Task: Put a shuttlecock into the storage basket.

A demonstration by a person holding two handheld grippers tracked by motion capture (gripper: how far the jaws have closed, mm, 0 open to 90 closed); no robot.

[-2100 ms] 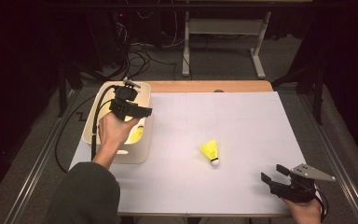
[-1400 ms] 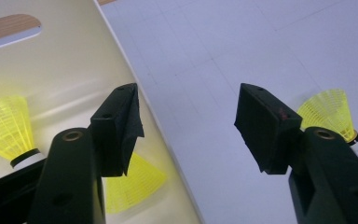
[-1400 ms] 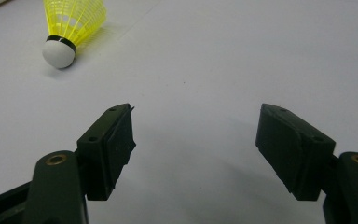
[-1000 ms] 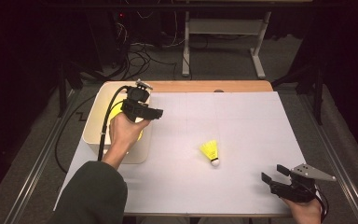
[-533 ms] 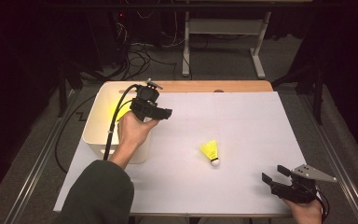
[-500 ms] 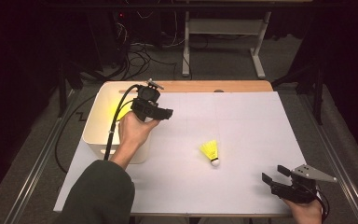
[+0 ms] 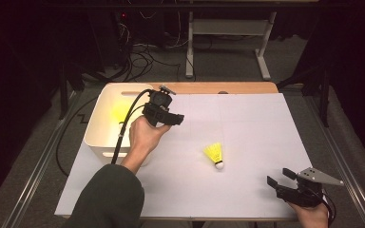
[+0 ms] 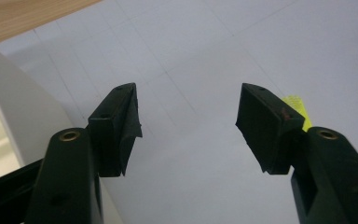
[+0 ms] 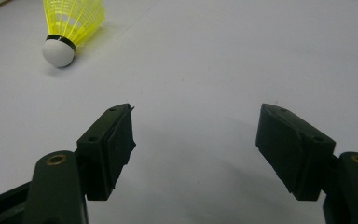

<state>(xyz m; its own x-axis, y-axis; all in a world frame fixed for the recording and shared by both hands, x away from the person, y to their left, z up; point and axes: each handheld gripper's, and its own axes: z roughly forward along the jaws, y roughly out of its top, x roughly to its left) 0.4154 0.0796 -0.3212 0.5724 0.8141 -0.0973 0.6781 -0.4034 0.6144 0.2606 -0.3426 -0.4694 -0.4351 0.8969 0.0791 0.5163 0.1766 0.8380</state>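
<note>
I can read no text, label, brand, number or sign on anything in front of me here

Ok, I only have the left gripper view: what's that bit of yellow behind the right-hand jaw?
Observer: A yellow plastic shuttlecock with a white rounded tip, lying on its side on the white table sheet.
Operator: Anything inside the white plastic bin?
Observer: Yes, something yellow lies in it, too blurred to name.
Operator: And the other hand-held gripper?
Observer: The right hand-held gripper is at the sheet's near right corner, jaws open and empty.
</note>
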